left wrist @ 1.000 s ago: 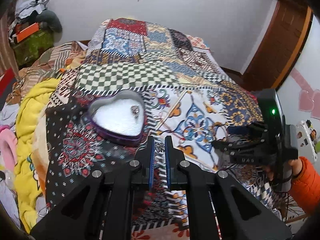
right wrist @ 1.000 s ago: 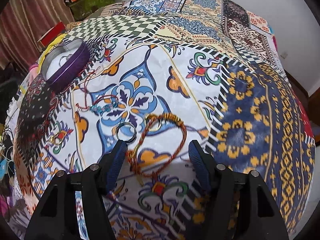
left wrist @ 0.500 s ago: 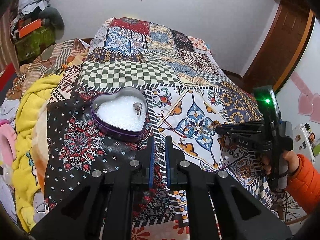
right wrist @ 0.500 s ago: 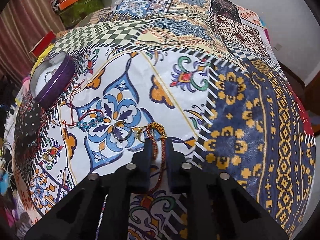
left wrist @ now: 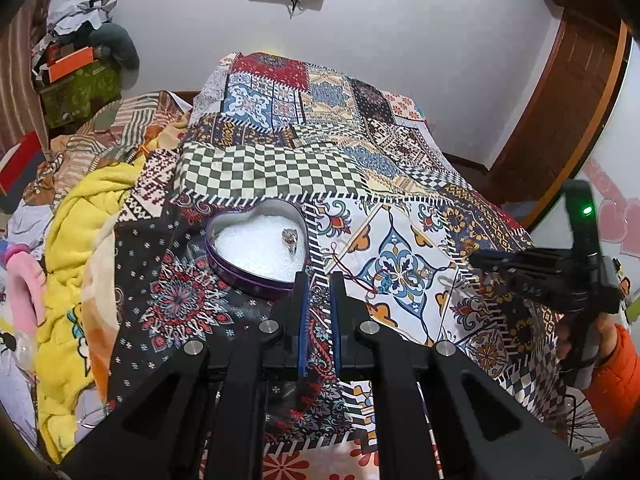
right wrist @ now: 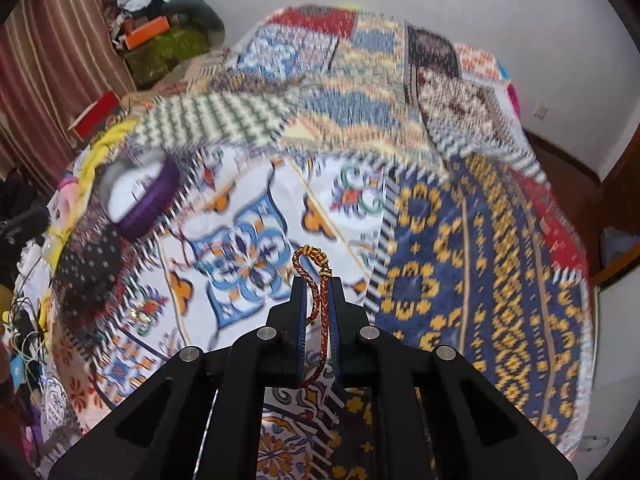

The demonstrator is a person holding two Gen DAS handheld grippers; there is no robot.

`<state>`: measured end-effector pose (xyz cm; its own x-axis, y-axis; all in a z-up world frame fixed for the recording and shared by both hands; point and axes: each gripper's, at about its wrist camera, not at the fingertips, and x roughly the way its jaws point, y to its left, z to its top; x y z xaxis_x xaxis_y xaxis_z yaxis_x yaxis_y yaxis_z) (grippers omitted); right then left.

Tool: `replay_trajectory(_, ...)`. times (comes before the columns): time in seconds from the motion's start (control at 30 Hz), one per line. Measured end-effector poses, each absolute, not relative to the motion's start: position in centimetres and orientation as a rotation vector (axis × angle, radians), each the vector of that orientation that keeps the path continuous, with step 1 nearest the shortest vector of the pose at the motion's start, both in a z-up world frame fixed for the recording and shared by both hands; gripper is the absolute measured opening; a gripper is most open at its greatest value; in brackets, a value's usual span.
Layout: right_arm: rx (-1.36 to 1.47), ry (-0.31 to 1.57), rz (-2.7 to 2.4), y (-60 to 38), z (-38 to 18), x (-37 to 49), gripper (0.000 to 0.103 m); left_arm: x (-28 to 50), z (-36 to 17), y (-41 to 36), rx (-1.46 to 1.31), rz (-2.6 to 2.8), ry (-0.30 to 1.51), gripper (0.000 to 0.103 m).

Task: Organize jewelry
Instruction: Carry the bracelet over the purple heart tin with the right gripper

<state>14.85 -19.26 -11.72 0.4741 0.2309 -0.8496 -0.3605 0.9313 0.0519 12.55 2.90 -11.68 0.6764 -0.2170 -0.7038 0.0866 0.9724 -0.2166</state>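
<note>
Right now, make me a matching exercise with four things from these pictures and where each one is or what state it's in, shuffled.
Things:
1. braided bracelet
2. ring
3. heart-shaped tin
4. left gripper

States or places:
A. lies inside the tin on white filling
B. nearly shut, holding nothing
C. clamped in the right gripper, off the bedspread
D. sits open on the bedspread

Pairs: 1-C, 2-A, 3-D, 4-B

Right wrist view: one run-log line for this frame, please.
right gripper: shut on braided bracelet, lifted off bedspread | left gripper: shut, holds nothing | heart tin: one ring inside
</note>
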Motion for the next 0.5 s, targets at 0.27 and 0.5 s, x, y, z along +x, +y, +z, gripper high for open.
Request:
replay_trajectory(0.27, -0.180, 0.865, 0.420, -15.8, -7.0, 13.8, 0.009, 12.6, -9.9, 4.2, -0.158, -0.140, 0.766, 0.008)
replay_trajectory(0.5, -0.175, 0.785, 0.497, -11.8, -4.7, 13.8, 0.009, 13.2, -8.4, 5.6, -0.150, -0.105, 0.721, 0.008)
